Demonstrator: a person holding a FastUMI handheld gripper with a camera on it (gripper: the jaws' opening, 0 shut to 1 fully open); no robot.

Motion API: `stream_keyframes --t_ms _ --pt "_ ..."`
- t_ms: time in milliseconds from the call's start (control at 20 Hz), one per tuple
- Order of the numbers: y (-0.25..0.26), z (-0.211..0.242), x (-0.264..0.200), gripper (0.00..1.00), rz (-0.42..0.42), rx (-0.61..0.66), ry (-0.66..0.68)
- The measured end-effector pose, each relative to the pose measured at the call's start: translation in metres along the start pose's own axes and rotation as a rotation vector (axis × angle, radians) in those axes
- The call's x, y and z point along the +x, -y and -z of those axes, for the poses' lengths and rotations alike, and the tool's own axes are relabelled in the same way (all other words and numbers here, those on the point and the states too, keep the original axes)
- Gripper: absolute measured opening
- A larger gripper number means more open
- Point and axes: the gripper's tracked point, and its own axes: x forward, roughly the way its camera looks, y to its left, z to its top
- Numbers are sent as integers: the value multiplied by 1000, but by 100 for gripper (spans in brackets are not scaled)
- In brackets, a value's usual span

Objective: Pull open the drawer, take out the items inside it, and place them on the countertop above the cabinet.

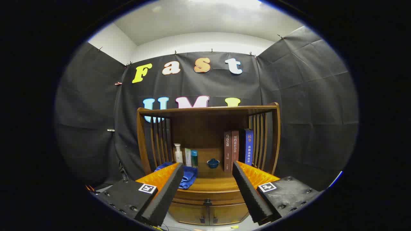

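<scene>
A wooden cabinet [205, 208] stands ahead of me against the booth wall, with a slatted shelf frame on top. Its drawer [208, 195] sits closed under the countertop [210, 183], with a small dark knob [207, 202] at its middle. Two lower doors with dark handles show below the drawer. My gripper [208, 173] is open, fingers spread wide, held in the air some way in front of the cabinet. The drawer knob lies between and below the fingers. Nothing is between them.
On the countertop lie a blue cloth [184, 175] at the left, a white pump bottle [178, 154], two small bottles [191, 158], a blue lidded cup [213, 163] and three upright books [238, 148] at the right.
</scene>
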Motion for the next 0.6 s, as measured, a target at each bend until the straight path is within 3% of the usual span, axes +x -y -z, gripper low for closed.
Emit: stream_keyframes --t_ms 600 --pt "-1 4 5 99 24 -10 -10"
